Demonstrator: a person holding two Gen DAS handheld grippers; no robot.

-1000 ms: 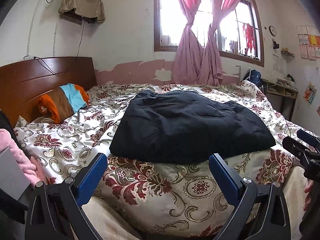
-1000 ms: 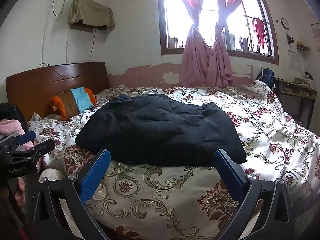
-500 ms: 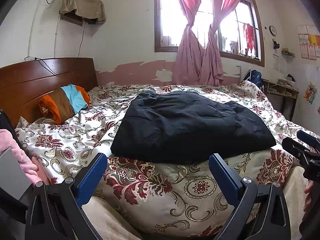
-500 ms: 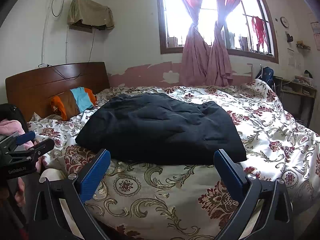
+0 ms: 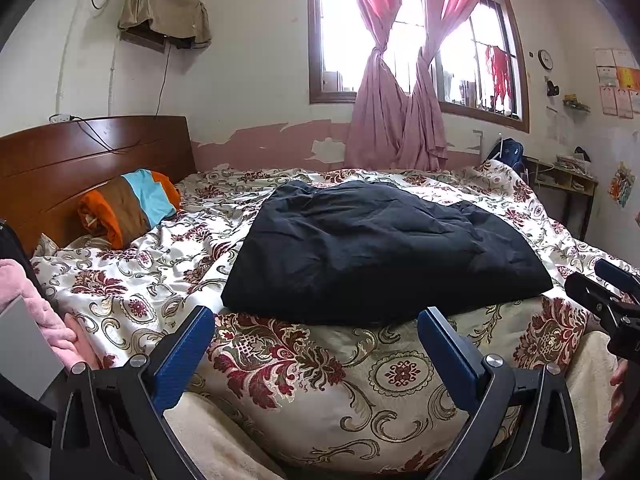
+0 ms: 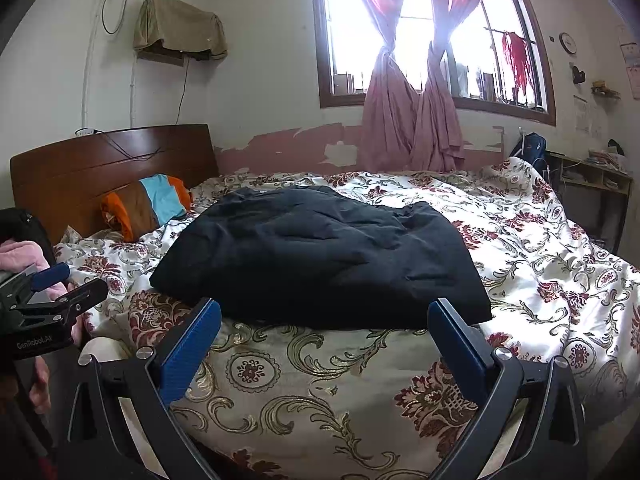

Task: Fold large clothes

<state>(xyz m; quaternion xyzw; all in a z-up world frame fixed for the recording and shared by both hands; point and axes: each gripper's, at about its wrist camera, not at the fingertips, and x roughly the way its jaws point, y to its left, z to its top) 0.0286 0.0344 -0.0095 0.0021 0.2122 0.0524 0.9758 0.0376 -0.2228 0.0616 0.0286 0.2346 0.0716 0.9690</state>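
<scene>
A large black garment (image 5: pixel 380 248) lies folded into a rough rectangle on the floral bedspread (image 5: pixel 280 372); it also shows in the right wrist view (image 6: pixel 320 264). My left gripper (image 5: pixel 316 320) is open and empty, held at the bed's near edge just short of the garment's front hem. My right gripper (image 6: pixel 324 316) is open and empty, also just short of the hem. Each gripper shows in the other's view: the right one (image 5: pixel 604 292) at the right edge, the left one (image 6: pixel 56 292) at the left edge.
An orange, brown and blue pillow (image 5: pixel 128 208) lies by the wooden headboard (image 5: pixel 80 160). A window with pink curtains (image 5: pixel 400 92) is on the far wall. A desk (image 5: pixel 560 184) stands at the far right. A cream blanket (image 5: pixel 224 440) hangs over the bed's near side.
Almost nothing has changed. Both grippers stay open at the bed's edge with only a very slight shift of view; the garment has not moved.
</scene>
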